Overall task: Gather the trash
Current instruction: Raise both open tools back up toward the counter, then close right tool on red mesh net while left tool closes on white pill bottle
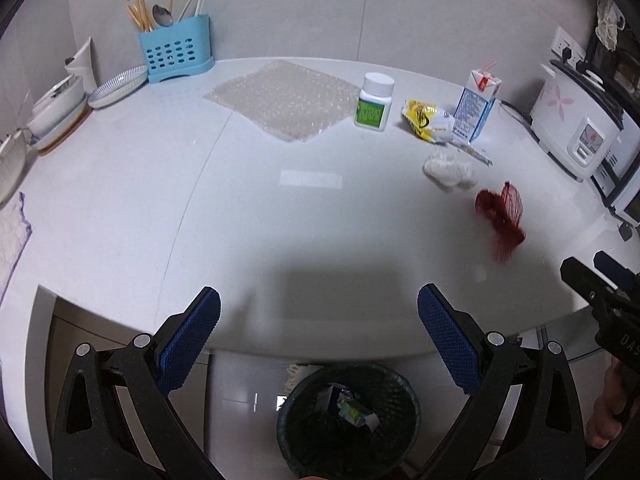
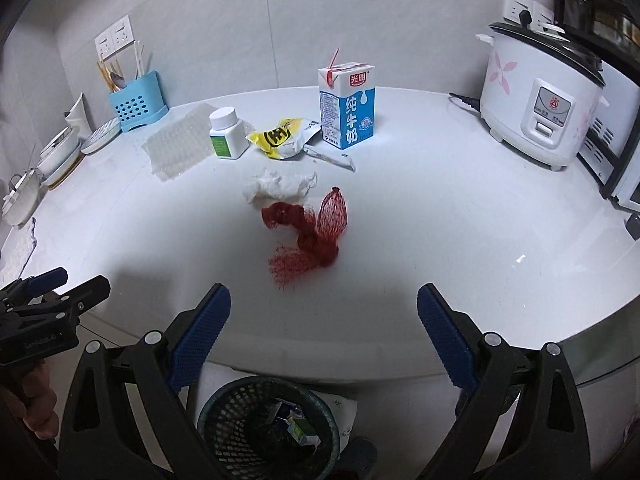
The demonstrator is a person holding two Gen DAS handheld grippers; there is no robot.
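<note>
The left gripper (image 1: 319, 312) hangs over the near edge of the white countertop (image 1: 120, 208) with its blue-padded jaws spread wide and nothing between them; the right gripper (image 2: 324, 312) does the same, equally wide and empty. Below both, on the floor at six o'clock, stands the dark mesh waste basket (image 2: 224, 404), with a few small cartons already in it.

Going left to right across the counter in the right wrist view: a sheet of clear bubble wrap (image 2: 178, 148) at ten o'clock, a white pill bottle with a green label (image 2: 226, 134) just beside it, a crumpled yellow-and-white snack wrapper (image 2: 282, 138), a blue-and-white milk carton with a red straw (image 2: 348, 106) standing upright at twelve o'clock, and a white rice cooker (image 2: 540, 96) at two o'clock. Nearer, a wadded white tissue (image 2: 280, 186) touches a crumpled red mesh produce net (image 2: 308, 232).

The net lies nearly dead ahead of the right gripper, at twelve o'clock, its long axis running roughly from eleven to five. From the left gripper it sits off at two o'clock. The right hand is plainly nearer, so a straight forward reach with a slight wrist turn across the net's length looks the likely next grasp.
</note>
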